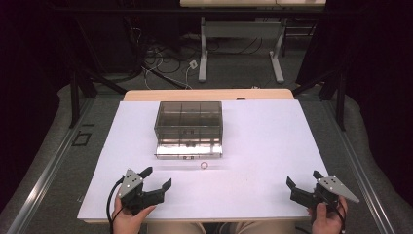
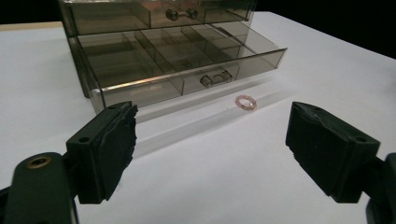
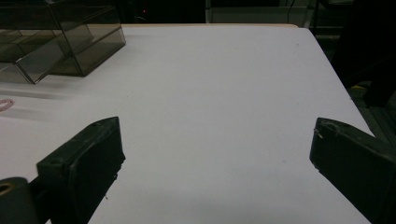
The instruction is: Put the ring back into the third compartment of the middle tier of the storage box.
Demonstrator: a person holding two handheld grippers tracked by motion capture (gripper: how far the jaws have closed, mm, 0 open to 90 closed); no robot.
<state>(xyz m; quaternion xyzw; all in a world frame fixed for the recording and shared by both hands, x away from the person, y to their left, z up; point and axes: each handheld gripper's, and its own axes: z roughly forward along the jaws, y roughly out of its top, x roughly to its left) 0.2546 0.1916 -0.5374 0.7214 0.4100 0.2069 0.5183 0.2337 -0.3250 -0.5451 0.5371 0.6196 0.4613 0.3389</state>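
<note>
left tool (image 1: 157,178) low, near edge, spread, empty | right tool (image 1: 303,179) likewise, spread, empty

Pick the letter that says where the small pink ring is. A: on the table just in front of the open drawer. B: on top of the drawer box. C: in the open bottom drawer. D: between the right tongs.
A: the ring lies on the white table just in front of the pulled-out drawer, apart from it, and both tongs are open and hold nothing.
</note>
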